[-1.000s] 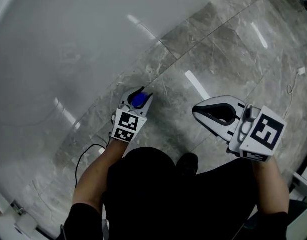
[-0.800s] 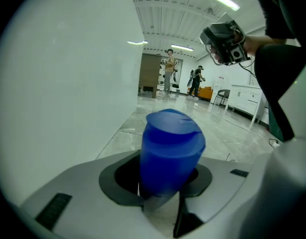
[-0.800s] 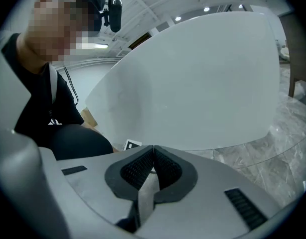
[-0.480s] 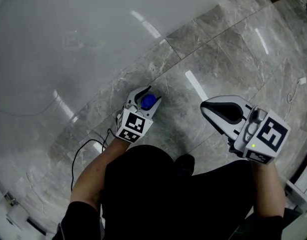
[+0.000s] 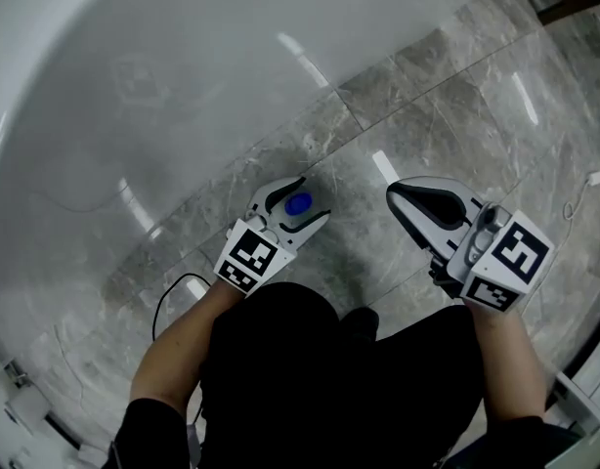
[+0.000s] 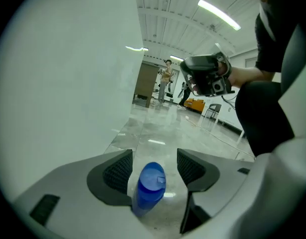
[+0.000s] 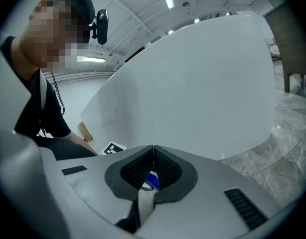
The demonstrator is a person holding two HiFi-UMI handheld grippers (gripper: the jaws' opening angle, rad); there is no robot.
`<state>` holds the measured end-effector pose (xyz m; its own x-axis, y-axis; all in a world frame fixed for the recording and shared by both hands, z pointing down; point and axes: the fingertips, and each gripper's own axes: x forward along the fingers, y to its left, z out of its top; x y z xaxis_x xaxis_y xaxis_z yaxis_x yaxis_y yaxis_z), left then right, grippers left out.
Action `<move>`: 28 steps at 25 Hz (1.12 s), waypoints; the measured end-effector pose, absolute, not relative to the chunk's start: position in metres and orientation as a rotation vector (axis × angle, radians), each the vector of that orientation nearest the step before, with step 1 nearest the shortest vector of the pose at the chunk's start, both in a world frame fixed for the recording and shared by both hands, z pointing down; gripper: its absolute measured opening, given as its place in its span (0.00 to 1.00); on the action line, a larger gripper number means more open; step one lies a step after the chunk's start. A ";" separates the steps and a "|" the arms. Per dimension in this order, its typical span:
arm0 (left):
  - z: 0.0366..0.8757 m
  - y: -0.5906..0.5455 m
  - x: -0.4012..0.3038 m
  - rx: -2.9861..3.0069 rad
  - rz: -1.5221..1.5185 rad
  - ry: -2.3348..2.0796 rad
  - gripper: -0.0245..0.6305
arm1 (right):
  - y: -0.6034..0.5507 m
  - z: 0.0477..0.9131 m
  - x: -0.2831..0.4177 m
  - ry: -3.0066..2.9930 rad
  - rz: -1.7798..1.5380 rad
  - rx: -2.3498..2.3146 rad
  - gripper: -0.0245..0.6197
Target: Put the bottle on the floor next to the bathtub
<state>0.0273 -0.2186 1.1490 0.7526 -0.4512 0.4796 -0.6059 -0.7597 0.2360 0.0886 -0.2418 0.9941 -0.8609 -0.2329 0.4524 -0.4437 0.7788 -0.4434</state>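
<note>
Bottle (image 6: 149,185): blue-capped, upright on the floor (image 5: 456,115), in the gap between the fingers (image 6: 115,171) of the left gripper (image 5: 305,201), neither pad pressing on it
Left gripper: fingers wide apart, having just been opening; bottle stands between them, not clamped
Right gripper (image 5: 396,198): fingers together, clamped on nothing; bottle lies off past their tips
Bathtub (image 5: 134,86): white curved wall just beyond the left fingertips, bottle close beside it
</note>
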 end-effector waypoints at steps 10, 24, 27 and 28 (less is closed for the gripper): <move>1.078 -0.245 -0.029 2.497 0.454 -1.009 0.28 | -0.245 0.962 0.069 -2.633 0.592 0.465 0.08; 0.765 -0.159 -0.061 2.347 0.445 -1.049 0.08 | -0.099 0.691 0.017 -2.566 0.984 0.213 0.08; 0.677 -0.143 -0.072 2.301 0.395 -1.149 0.08 | -0.066 0.623 0.026 -2.523 0.989 0.160 0.08; 0.646 -0.137 -0.072 2.295 0.379 -1.177 0.08 | -0.055 0.600 0.029 -2.514 0.996 0.148 0.08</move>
